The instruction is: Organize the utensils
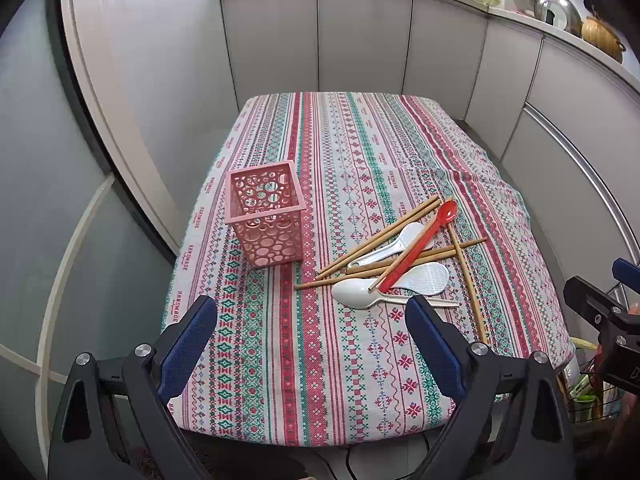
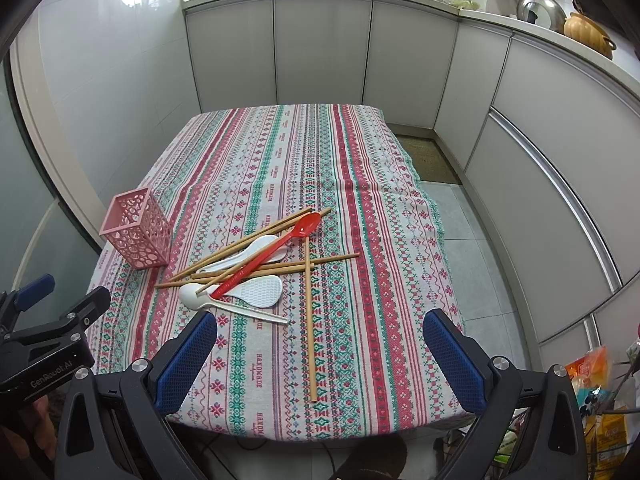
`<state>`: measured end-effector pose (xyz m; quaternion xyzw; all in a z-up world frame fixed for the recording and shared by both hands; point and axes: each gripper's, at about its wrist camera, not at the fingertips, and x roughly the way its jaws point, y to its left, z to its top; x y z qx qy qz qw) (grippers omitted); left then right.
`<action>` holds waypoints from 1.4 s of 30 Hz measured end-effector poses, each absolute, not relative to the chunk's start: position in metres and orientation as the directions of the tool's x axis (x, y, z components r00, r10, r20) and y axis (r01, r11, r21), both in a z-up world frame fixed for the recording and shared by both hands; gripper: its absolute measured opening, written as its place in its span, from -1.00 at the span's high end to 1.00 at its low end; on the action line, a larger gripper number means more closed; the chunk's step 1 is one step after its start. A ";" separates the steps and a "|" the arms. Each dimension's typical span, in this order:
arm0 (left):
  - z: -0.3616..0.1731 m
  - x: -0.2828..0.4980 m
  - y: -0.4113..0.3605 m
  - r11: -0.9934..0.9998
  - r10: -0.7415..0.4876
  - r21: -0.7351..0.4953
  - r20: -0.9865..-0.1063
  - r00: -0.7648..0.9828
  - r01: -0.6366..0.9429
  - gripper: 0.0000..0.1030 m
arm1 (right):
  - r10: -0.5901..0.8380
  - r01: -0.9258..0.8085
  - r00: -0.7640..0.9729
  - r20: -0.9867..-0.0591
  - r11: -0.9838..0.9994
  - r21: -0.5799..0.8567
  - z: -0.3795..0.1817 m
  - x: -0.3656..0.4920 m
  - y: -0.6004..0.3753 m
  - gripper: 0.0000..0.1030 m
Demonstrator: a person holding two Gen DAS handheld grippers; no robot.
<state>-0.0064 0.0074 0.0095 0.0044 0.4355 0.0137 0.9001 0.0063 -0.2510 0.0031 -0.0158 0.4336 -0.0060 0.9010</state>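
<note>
A pink perforated holder [image 1: 266, 216] [image 2: 138, 232] stands upright and empty on the left of the patterned tablecloth [image 1: 344, 152] [image 2: 288, 160]. To its right lies a heap of utensils: a red spoon [image 1: 416, 248] [image 2: 272, 252], several wooden chopsticks [image 1: 380, 236] [image 2: 310, 316], a white soup spoon [image 1: 354, 294] [image 2: 192, 294], a white rice paddle [image 1: 426, 278] [image 2: 260, 290] and another white spoon [image 1: 404, 242] [image 2: 260, 250]. My left gripper [image 1: 312, 344] is open above the near table edge, short of the heap. My right gripper [image 2: 320, 352] is open too, holding nothing.
White cabinets [image 1: 360, 36] [image 2: 320, 48] wrap around the far and right sides, with kitchenware on the counter [image 2: 536, 4]. A wire basket with packets [image 2: 600, 412] stands at the lower right. A glass door [image 1: 48, 200] is at the left.
</note>
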 end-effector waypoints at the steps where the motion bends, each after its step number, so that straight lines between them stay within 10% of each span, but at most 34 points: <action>1: 0.010 -0.006 0.007 1.000 0.029 0.020 -0.784 0.620 -0.021 -0.87 | -0.025 -0.003 0.624 -0.781 0.999 -0.034 0.003 0.006 -0.251 -1.00; 42: 0.023 -0.013 0.006 0.999 0.035 0.023 -0.749 0.662 -0.028 -0.87 | -0.018 -0.006 0.638 -0.770 1.000 -0.028 0.009 0.008 -0.252 -1.00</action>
